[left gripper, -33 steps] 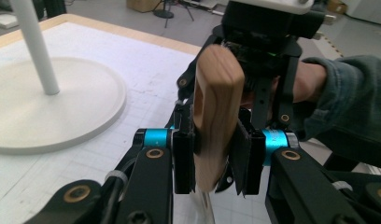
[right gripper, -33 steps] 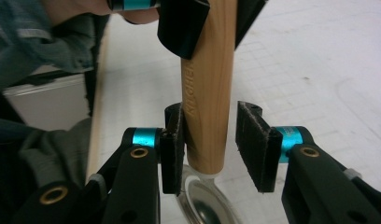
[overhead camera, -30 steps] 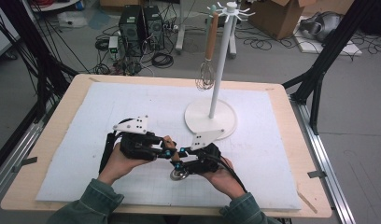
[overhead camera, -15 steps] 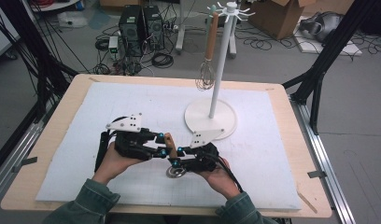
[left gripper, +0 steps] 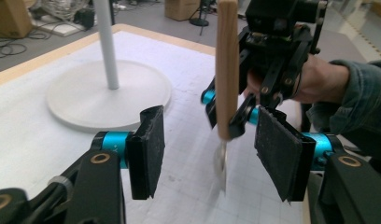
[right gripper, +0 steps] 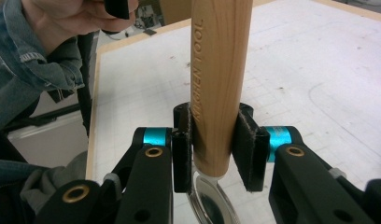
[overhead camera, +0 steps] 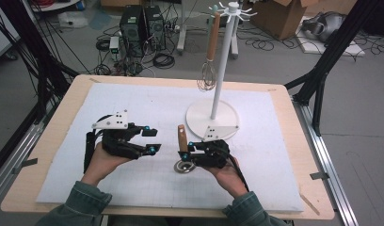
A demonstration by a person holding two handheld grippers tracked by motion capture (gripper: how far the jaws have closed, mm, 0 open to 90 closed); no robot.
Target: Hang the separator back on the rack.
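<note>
A kitchen tool with a wooden handle (overhead camera: 182,139) and a round metal end (overhead camera: 183,166) stands upright on the white mat. My right gripper (overhead camera: 186,151) is shut on the lower handle (right gripper: 221,70), both pads pressing the wood (right gripper: 215,144). My left gripper (overhead camera: 152,141) hovers a short way to the left of the tool. Its jaws have just been opening, and nothing lies between its pads (left gripper: 214,154). From the left gripper view the handle (left gripper: 226,70) rises just beyond the jaws, with the right gripper (left gripper: 277,46) behind it.
A white stand (overhead camera: 212,117) with a tall pole (overhead camera: 223,56) is behind the right gripper, and a whisk (overhead camera: 207,75) hangs from its top hooks. The white mat (overhead camera: 133,103) covers most of the wooden table (overhead camera: 72,89). Cables and boxes lie on the floor beyond.
The left gripper has opened its jaws and drawn back to the left, away from the tool. The right gripper has kept its place and its grip on the handle.
</note>
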